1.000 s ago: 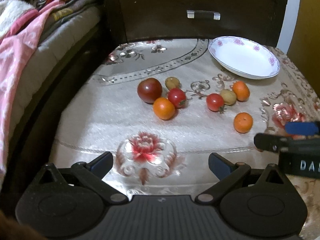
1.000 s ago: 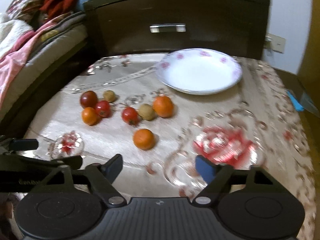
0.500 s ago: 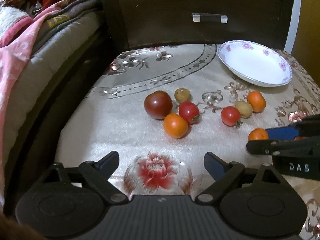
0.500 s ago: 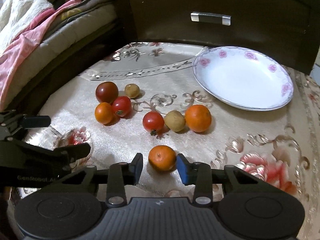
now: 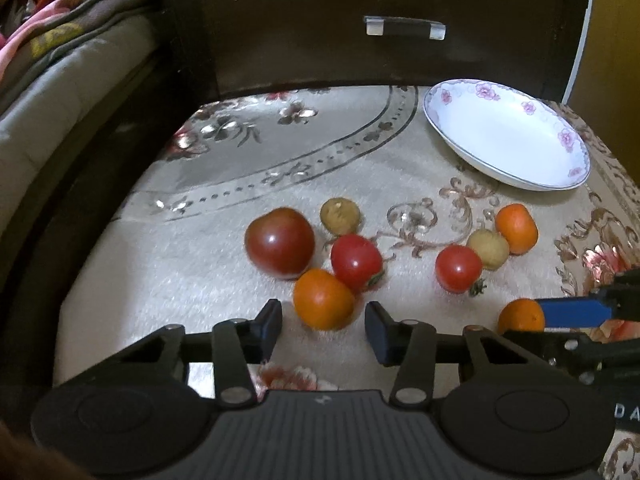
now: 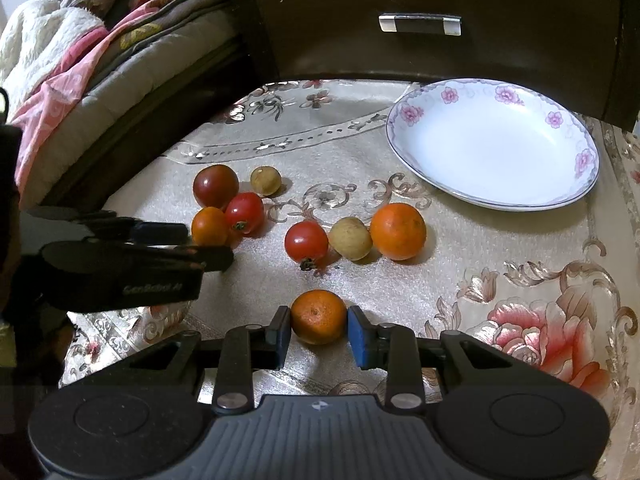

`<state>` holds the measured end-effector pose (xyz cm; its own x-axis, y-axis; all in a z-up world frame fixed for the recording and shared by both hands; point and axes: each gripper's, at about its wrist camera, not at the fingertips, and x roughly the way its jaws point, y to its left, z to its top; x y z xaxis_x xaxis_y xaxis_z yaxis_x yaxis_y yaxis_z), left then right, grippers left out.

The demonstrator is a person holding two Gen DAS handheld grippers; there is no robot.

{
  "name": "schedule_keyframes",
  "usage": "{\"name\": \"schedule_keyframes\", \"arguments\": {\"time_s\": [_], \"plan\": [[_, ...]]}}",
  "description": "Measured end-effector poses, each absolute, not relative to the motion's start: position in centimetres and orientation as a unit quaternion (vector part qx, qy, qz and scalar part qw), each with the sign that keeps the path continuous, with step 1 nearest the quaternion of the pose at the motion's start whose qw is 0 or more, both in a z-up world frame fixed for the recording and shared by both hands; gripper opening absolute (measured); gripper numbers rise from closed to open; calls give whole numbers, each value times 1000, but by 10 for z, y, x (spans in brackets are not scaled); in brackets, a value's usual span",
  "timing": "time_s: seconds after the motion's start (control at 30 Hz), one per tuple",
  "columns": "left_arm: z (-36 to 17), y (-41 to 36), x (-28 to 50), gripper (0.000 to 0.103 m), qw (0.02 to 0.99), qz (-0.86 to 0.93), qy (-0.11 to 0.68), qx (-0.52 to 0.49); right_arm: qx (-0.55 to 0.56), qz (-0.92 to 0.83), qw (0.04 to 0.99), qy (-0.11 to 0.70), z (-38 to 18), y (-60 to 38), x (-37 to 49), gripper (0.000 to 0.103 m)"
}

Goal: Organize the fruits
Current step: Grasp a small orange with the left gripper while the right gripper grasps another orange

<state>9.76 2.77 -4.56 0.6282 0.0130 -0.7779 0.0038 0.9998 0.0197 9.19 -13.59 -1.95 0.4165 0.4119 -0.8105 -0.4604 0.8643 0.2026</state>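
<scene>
Lone orange sits on the tabletop right between the pads of the right hand-held gripper. Pads look to be touching it or v. close on both sides, jaws narrowed to fruit width; can't tell if it's truly clamped yet. Ahead & right of that gripper: empty plate, prob the drop spot. Ahead, near: red tomato, tan fruit, bigger orange, touching in a row.

Left hand-held gripper is part open, holds nothing; second orange lies just in front, between its tips w/ gaps both sides. Touching it from behind: red tomato & dark tomato; tan fruit further ahead.

Risks, my read:
- Round fruit, grip low & at pad tips → could squirt out or roll on lift.
- Left jaws closing could nudge the cluster, tomatoes roll off-line.
- Two grippers close together → could clash if both head for plate.
- Shallow plate → fruit may roll out if dropped fast.
</scene>
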Motion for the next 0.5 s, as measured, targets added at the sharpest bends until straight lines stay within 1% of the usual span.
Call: {"name": "schedule_keyframes", "arguments": {"time_s": [0.17,0.2,0.5], "plan": [[-46,31,99,43,902,-6,433,-9,-19,262,841,472,-19,-138,91,26],[-45,30,99,39,901,-9,434,-10,-15,263,841,472,-19,-138,92,26],[-43,26,95,38,897,-19,442,-1,-28,264,840,473,-15,-137,89,24]]}}
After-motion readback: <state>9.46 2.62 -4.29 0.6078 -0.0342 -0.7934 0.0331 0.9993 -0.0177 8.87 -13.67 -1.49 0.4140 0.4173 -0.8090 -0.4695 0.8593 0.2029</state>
